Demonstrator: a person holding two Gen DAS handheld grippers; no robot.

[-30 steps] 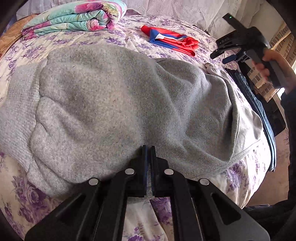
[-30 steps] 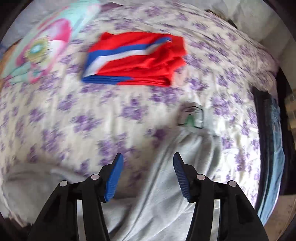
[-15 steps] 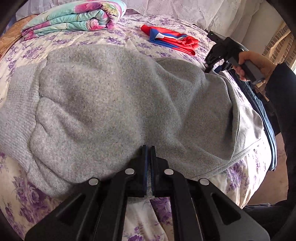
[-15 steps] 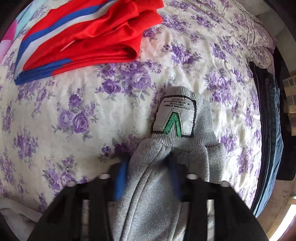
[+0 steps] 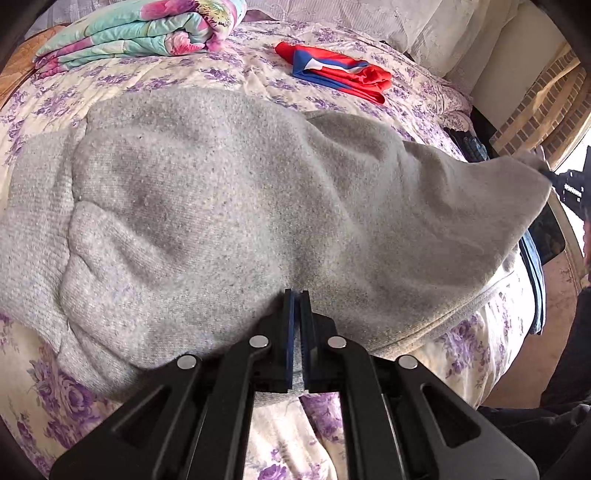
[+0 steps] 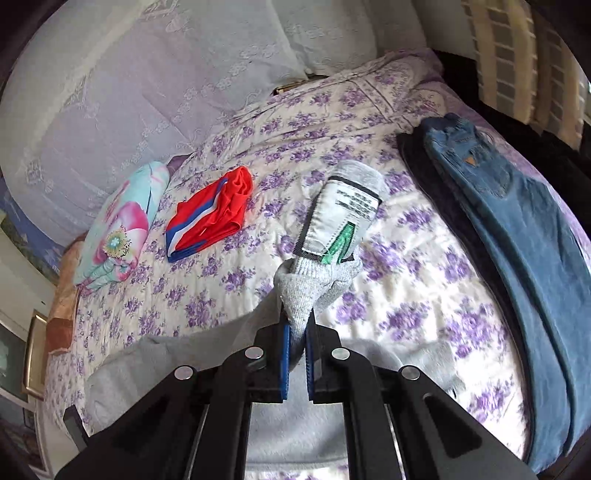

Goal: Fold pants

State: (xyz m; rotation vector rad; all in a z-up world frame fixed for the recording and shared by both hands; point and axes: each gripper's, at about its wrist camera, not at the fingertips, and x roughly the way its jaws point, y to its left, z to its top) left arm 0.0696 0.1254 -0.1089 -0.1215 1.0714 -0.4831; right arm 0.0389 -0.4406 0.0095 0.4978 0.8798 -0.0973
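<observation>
Grey fleece pants (image 5: 229,206) lie spread over the flowered bedspread and fill the left wrist view. My left gripper (image 5: 297,295) is shut on their near edge. My right gripper (image 6: 295,321) is shut on the waistband end of the pants (image 6: 314,284), lifted off the bed, with a white label with a green mark (image 6: 340,225) sticking up past the fingers. In the left wrist view the right gripper (image 5: 570,186) holds that corner raised at the far right.
A folded red, white and blue garment (image 5: 340,72) (image 6: 210,218) and a folded flowery blanket (image 5: 136,33) (image 6: 118,225) lie toward the head of the bed. Blue jeans on a dark garment (image 6: 517,221) lie along the right bed edge. Pillows (image 6: 147,81) stand behind.
My right gripper came down onto the waistband, shut on it and has lifted it up and to the right. The left gripper has stayed shut on the near edge.
</observation>
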